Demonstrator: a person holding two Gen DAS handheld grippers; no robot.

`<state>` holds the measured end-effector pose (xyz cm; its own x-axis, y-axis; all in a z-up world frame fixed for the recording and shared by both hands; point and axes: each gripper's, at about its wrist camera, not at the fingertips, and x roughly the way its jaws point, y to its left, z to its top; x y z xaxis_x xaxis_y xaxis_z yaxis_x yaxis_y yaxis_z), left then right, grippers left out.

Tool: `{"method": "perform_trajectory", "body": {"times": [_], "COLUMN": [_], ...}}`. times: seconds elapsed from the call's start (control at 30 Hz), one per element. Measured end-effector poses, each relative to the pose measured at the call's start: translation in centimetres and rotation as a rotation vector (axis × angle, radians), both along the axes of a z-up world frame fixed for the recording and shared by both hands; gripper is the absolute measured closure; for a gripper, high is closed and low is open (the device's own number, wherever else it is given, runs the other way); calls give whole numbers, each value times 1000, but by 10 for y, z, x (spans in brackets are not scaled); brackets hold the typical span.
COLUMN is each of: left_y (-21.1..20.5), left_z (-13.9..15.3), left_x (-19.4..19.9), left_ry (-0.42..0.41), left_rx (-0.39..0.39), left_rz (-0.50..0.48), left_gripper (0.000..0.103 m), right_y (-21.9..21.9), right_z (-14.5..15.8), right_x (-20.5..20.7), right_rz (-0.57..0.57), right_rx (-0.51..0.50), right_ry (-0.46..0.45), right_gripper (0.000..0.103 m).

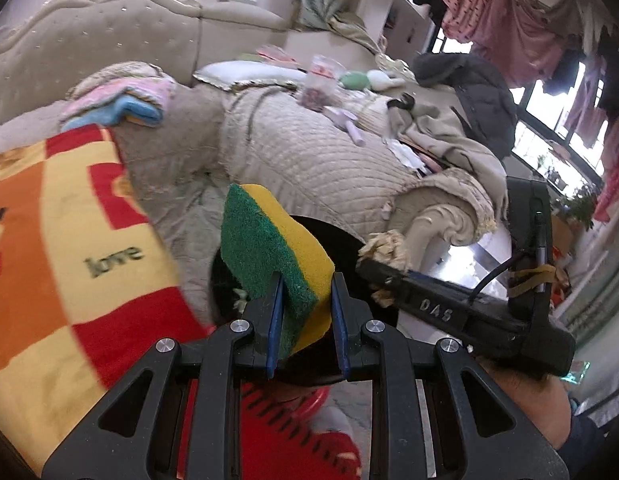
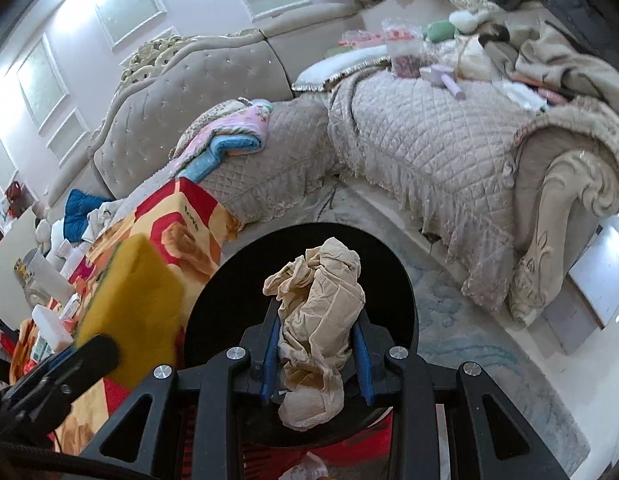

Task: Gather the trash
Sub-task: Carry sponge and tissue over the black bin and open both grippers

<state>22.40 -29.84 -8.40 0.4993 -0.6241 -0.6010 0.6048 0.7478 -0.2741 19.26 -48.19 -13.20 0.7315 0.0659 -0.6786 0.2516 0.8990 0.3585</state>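
My left gripper [image 1: 305,280] is shut on a green and yellow sponge [image 1: 275,248] and holds it over the black opening of a bin [image 1: 341,240]. My right gripper [image 2: 317,312] is shut on a crumpled beige tissue [image 2: 319,304] above the same black bin [image 2: 229,280], which has a red slatted body [image 2: 349,452]. In the left wrist view the right gripper [image 1: 373,264] shows at the right with the tissue [image 1: 383,246] at its tip. In the right wrist view the sponge [image 2: 133,304] shows at the left, held by the left gripper [image 2: 81,354].
A red, orange and yellow blanket [image 1: 69,248] covers a surface left of the bin. A quilted beige sofa [image 2: 429,152] with clothes, a plastic jar [image 2: 403,50] and toys stands behind. A patterned rug [image 2: 469,340] lies under the bin. Bottles and boxes [image 2: 49,320] crowd the far left.
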Motion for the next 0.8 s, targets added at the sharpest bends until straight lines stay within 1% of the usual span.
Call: {"method": "perform_trajectory", "body": {"times": [0.1, 0.17, 0.37, 0.5, 0.57, 0.6, 0.63, 0.73, 0.8], "left_y": [-8, -12, -13, -9, -9, -9, -8, -4, -4], "left_z": [-5, -11, -26, -27, -29, -30, -30, -33, -36], "left_x": [4, 8, 14, 18, 18, 19, 20, 22, 24], "left_ry": [5, 8, 31, 41, 50, 56, 60, 78, 97], "left_rx": [-4, 5, -10, -28, -29, -29, -30, -39, -36], "left_rz": [-24, -31, -49, -46, -44, -41, -36, -18, -16], "left_gripper": [83, 83, 83, 83, 83, 82, 82, 79, 78], "right_y": [-5, -5, 2, -1, -3, -4, -5, -4, -2], "right_z": [-5, -7, -7, -10, -9, -9, -8, -5, -5], "right_x": [2, 4, 8, 8, 8, 9, 8, 8, 9], "right_rz": [-12, -21, -14, -34, -47, -51, -58, -58, -58], "right_rx": [30, 26, -3, 0, 1, 3, 1, -6, -19], "right_ry": [9, 21, 35, 46, 46, 45, 39, 27, 30], "right_gripper": [73, 73, 73, 73, 65, 57, 55, 55, 55]}}
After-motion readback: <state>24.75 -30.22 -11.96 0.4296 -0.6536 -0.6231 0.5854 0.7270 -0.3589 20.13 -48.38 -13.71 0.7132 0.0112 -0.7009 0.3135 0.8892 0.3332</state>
